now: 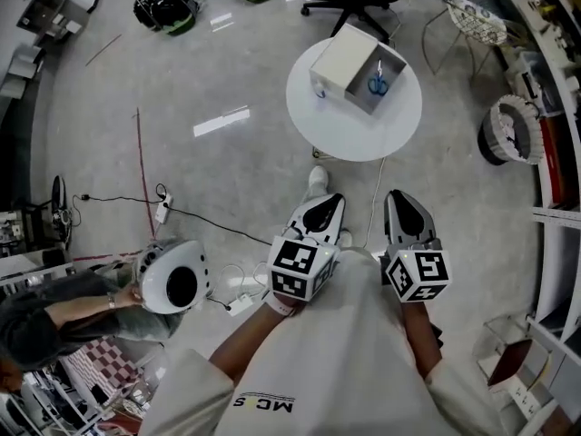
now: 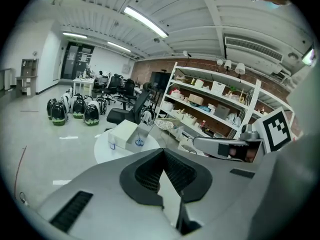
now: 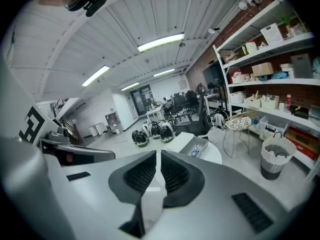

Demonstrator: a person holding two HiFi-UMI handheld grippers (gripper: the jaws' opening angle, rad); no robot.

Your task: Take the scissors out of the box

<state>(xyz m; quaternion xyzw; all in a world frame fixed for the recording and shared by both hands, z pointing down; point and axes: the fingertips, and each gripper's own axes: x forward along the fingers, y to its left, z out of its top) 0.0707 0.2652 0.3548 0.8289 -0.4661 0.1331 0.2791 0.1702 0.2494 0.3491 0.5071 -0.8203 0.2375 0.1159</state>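
Blue scissors point(image 1: 378, 84) lie in box point(image 1: 343, 62).

Box point(image 1: 343, 60): pale, rectangular, set askew. Stands well ahead of left gripper point(image 1: 321, 209) and right gripper point(image 1: 400, 203), far beyond jaw tips, roughly between their lines. Left part covered by white top, right part open grey compartment.

Scissors point(image 1: 378, 82): blue handles, inside open compartment, handles toward grippers, blades pointing away. Nearer right gripper's line, well apart from both.
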